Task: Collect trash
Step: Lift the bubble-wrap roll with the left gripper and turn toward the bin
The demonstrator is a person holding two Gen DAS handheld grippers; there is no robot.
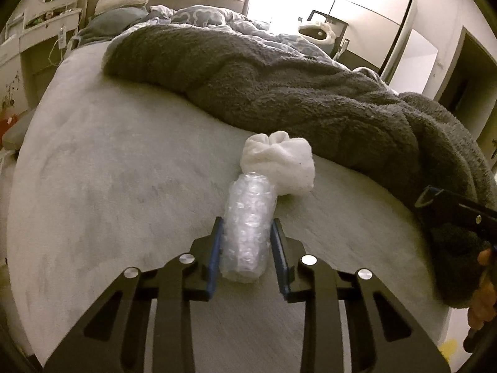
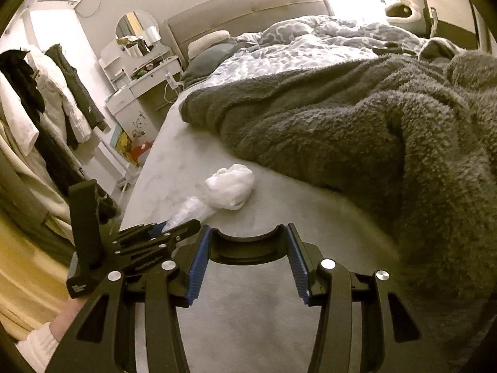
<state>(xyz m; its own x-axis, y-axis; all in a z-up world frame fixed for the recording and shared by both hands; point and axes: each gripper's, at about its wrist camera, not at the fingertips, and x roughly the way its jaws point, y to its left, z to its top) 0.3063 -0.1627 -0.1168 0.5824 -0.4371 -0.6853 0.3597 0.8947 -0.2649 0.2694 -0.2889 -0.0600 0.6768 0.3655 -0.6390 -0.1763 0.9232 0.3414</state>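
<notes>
Bed (image 1: 108, 161): pale bare sheet in front, grey fleece blanket (image 1: 279, 93) heaped behind. White crumpled wad (image 1: 279, 161) on the sheet, just beside the blanket edge. Bubble-wrap roll (image 1: 247, 233) lies touching the wad. My left gripper (image 1: 247, 233): fingers pinching the roll's sides. My right gripper (image 2: 248, 242): fingers spread, holding nothing, over the sheet

Clear bubble-wrap roll (image 1: 247, 233) lies lengthwise on grey bed sheet (image 1: 108, 171), far end touching crumpled white tissue wad (image 1: 279, 161), near the dark fleece blanket (image 1: 310, 99).
</notes>
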